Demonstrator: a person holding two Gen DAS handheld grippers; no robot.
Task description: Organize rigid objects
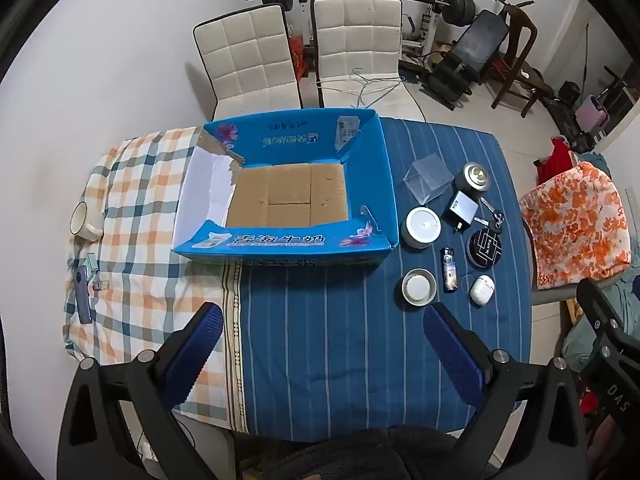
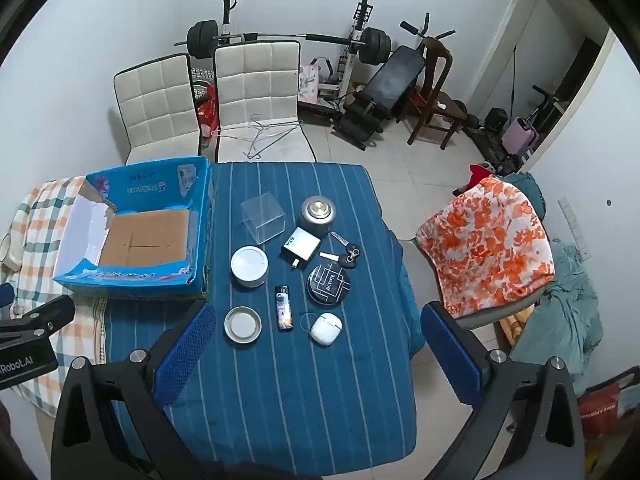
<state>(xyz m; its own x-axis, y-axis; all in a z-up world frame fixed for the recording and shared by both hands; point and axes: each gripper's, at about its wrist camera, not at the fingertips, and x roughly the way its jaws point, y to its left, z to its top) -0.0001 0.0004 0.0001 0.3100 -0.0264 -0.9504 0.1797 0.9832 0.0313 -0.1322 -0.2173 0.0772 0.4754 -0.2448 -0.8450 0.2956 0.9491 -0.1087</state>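
— Where do your hand-held grippers stand?
— Your left hand-held gripper and right hand-held gripper gape wide, holding nothing.
— The things?
— Your small items, like the lighter, lie right of the blue box on the desk.

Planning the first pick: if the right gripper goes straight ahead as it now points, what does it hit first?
Probably the lighter, roughly centred between the open right gripper fingers, with the shallow metal lid and white earbud case either side. Nothing sits nearer on the blue striped cloth. Depth is unclear with the fisheye.
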